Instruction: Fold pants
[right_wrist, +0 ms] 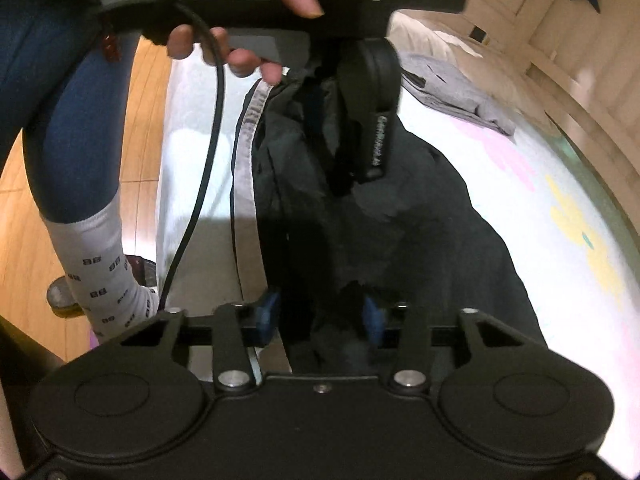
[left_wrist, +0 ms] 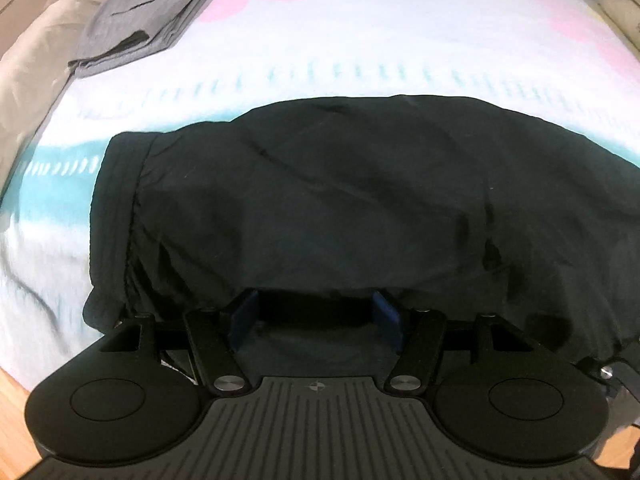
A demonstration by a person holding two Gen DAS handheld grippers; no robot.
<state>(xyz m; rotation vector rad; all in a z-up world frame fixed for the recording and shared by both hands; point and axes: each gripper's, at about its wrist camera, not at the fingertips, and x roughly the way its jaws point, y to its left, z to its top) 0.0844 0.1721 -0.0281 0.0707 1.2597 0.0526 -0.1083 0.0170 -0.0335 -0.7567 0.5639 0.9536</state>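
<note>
Black pants (left_wrist: 320,192) lie folded on a bed, the waistband at the left in the left wrist view. My left gripper (left_wrist: 316,308) is at their near edge, blue pads wide apart with bunched black cloth between them. In the right wrist view the left gripper (right_wrist: 344,176) comes down from above in a person's hand (right_wrist: 240,52), and the pants (right_wrist: 440,240) with their grey inner waistband (right_wrist: 248,132) rise up to it. My right gripper (right_wrist: 322,312) sits over the near part of the pants. A fold of cloth stands between its pads, and a gap shows beside the left pad.
Folded grey clothes (left_wrist: 140,28) (right_wrist: 452,92) lie at the far side of the bed sheet (left_wrist: 360,52). A person's leg (right_wrist: 68,120) and sock stand on the wooden floor (right_wrist: 148,120) beside the bed. A black cable (right_wrist: 208,160) hangs from the left gripper. A wooden bed frame (right_wrist: 580,80) runs behind.
</note>
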